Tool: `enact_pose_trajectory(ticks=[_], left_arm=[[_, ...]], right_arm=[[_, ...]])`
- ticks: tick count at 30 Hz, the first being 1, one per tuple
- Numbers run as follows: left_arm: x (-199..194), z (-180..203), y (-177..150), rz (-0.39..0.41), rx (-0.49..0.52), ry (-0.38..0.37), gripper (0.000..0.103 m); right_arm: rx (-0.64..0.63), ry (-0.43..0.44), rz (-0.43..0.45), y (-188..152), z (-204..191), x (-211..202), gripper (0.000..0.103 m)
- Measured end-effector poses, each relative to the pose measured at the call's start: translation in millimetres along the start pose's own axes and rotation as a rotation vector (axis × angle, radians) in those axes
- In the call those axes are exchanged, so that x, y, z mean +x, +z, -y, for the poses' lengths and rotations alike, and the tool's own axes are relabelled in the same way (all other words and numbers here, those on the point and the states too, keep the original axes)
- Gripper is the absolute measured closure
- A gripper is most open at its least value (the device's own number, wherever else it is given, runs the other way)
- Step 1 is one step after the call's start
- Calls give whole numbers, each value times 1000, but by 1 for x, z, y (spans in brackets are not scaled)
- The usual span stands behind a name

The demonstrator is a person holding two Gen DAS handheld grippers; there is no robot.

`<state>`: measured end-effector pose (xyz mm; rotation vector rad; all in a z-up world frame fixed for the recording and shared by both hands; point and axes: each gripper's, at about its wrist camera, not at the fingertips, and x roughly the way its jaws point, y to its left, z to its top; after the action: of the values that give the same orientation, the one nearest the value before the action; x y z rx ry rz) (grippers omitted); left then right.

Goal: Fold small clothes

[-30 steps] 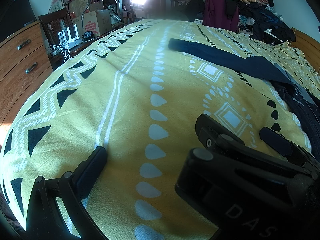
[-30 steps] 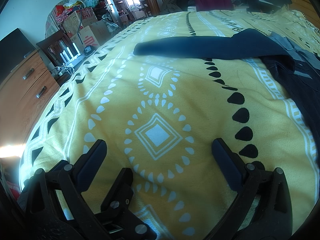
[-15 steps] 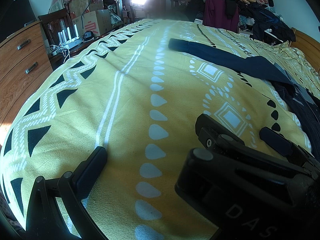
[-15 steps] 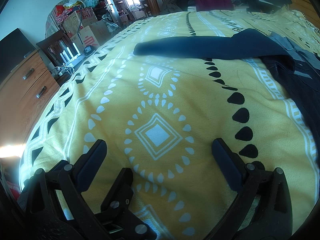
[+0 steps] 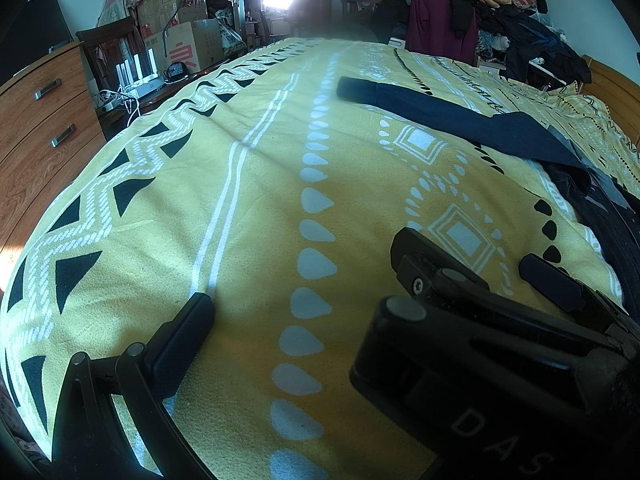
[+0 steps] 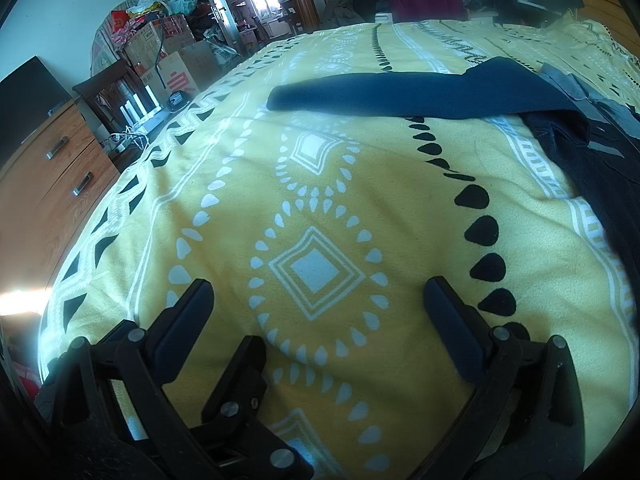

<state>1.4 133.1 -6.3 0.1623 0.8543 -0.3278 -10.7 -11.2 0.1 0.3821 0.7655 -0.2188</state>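
Note:
A dark navy garment [image 5: 460, 120] [image 6: 400, 92] lies on the yellow patterned blanket [image 5: 248, 208] [image 6: 240, 184], one long part stretched out to the left. Its darker bulk [image 5: 600, 216] [image 6: 580, 148] is bunched at the right edge with a grey piece on top. My left gripper [image 5: 320, 312] rests low on the blanket and is open; its right finger is hidden behind the right gripper's body. My right gripper [image 6: 318, 292] [image 5: 468, 252] is open too, with only blanket between its fingers. Both are well short of the garment.
A wooden dresser [image 5: 40, 128] [image 6: 52, 184] stands to the left of the bed. Beyond it are a chair, cables and cardboard boxes [image 5: 188, 40]. A heap of clothes [image 5: 480, 12] rises at the far end. A wooden bed frame [image 5: 612, 84] runs along the right.

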Motion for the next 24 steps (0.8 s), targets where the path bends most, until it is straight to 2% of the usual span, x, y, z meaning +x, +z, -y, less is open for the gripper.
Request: enact_pose_trajectory(ticks=[15, 20, 24], left_arm=[[2, -1, 1, -1, -4, -1, 0], [1, -2, 2, -3, 2, 5, 0], [2, 0, 2, -11, -1, -2, 0]], right_arm=[[-9, -17, -5, 0, -2, 1, 0], [26, -1, 22, -2, 1, -1, 0], [23, -11, -3, 2, 0, 1, 0]])
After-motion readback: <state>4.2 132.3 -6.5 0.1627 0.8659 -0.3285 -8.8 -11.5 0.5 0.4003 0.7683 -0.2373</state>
